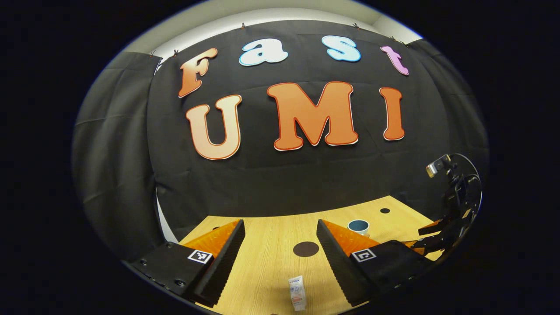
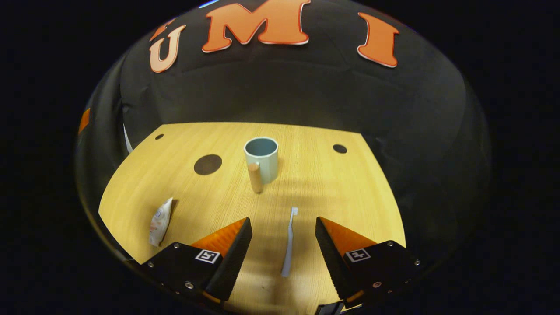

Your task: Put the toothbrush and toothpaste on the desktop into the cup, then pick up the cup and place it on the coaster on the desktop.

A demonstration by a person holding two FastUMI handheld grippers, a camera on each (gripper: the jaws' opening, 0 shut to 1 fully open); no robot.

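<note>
Wooden desktop [image 2: 341, 192] is being viewed by both cameras. Right gripper [image 2: 283, 243] is being held with jaws apart, the toothbrush [image 2: 288, 243] lying flat between them, untouched. Left gripper [image 1: 280, 247] is likewise being held spread over the toothpaste [image 1: 297, 292]. Farther off, the cup [image 2: 261, 159] is being left upright near the dark round coaster [image 2: 208, 164].

left tongs [image 1: 280, 243] spread wide, right tongs [image 2: 283, 238] spread wide
</note>
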